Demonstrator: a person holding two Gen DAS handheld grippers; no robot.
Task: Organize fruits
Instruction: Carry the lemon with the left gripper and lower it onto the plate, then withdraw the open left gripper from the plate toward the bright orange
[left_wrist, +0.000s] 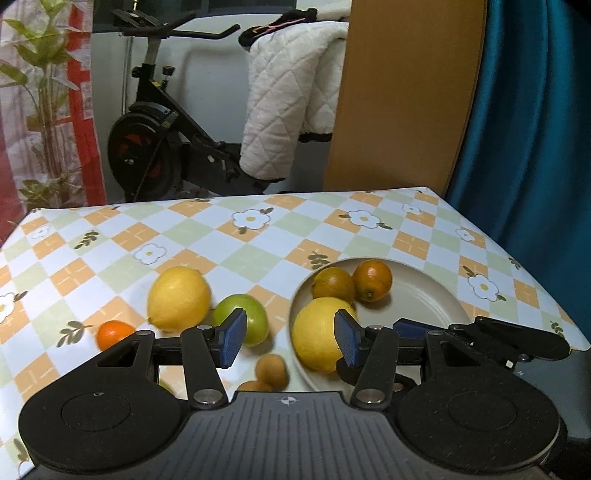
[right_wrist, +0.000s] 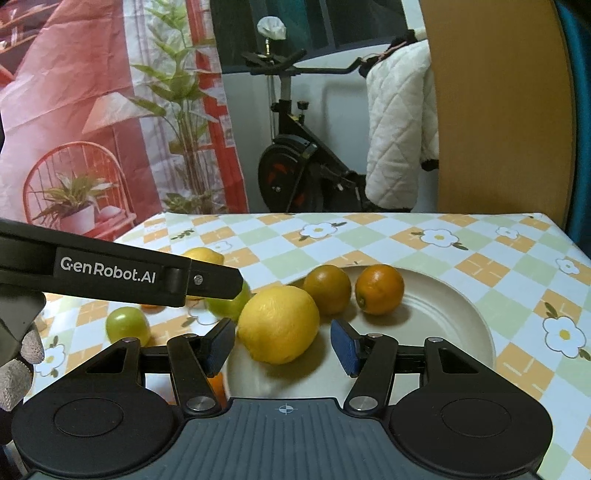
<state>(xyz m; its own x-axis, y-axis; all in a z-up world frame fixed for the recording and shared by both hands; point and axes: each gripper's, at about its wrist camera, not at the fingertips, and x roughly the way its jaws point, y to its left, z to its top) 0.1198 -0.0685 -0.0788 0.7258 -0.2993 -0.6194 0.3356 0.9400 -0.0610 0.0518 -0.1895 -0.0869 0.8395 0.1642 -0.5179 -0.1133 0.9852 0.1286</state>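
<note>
A beige plate (left_wrist: 417, 299) (right_wrist: 443, 314) holds a lemon (left_wrist: 319, 334) (right_wrist: 279, 325), a dull brownish orange (left_wrist: 332, 284) (right_wrist: 327, 290) and a bright orange (left_wrist: 372, 280) (right_wrist: 379, 290). On the cloth left of it lie a second lemon (left_wrist: 179, 298) (right_wrist: 203, 255), a green fruit (left_wrist: 247, 314) (right_wrist: 227, 304), another green fruit (right_wrist: 127, 325), a small orange (left_wrist: 113, 334) and small tan fruits (left_wrist: 273, 369). My left gripper (left_wrist: 290, 341) is open and empty, low over the plate's left rim. My right gripper (right_wrist: 282, 345) is open and empty, just behind the plate's lemon.
The table wears a checked flower cloth (left_wrist: 258, 236); its far edge and right edge are close. Beyond stand an exercise bike (left_wrist: 162, 140), a white quilt (left_wrist: 291, 103), a wooden panel (left_wrist: 402, 96) and a blue curtain (left_wrist: 535, 110). The left gripper's arm (right_wrist: 110, 273) crosses the right wrist view.
</note>
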